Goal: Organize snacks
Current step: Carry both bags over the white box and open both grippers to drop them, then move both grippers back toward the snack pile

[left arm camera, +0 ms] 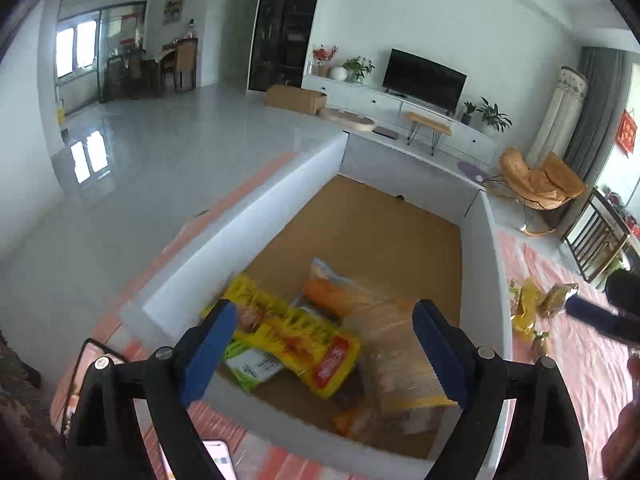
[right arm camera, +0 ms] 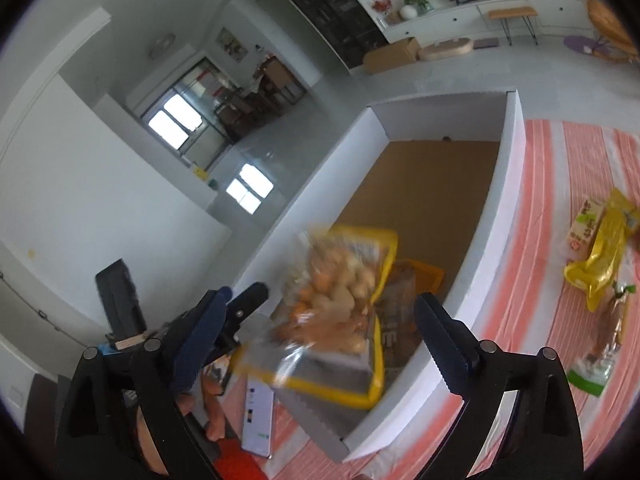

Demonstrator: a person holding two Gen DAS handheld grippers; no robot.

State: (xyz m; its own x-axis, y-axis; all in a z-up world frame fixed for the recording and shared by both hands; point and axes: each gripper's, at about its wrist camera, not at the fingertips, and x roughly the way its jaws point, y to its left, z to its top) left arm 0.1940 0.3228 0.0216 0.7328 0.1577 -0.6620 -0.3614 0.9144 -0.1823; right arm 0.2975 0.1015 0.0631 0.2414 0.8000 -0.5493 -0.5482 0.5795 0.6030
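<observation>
A white box (left arm camera: 256, 208) with a brown floor stands on the striped cloth; it also shows in the right wrist view (right arm camera: 508, 184). Inside lie a yellow snack packet (left arm camera: 296, 336), a clear bag of orange snacks (left arm camera: 384, 320) and a green packet (left arm camera: 252, 364). My left gripper (left arm camera: 324, 352) is open and empty above the box's near end. My right gripper (right arm camera: 320, 340) is open; a blurred clear bag with yellow edges (right arm camera: 340, 300) is between its fingers, over the box, touching neither. Loose snacks (right arm camera: 600, 256) lie on the cloth to the right; they also show in the left wrist view (left arm camera: 532, 308).
A pink-striped cloth (right arm camera: 552, 360) covers the table. A phone (right arm camera: 258, 420) lies near the box's front corner, another phone (left arm camera: 218, 456) below my left gripper. The other gripper (left arm camera: 612, 312) shows at the right edge. The living room floor (left arm camera: 160, 148) lies beyond the box.
</observation>
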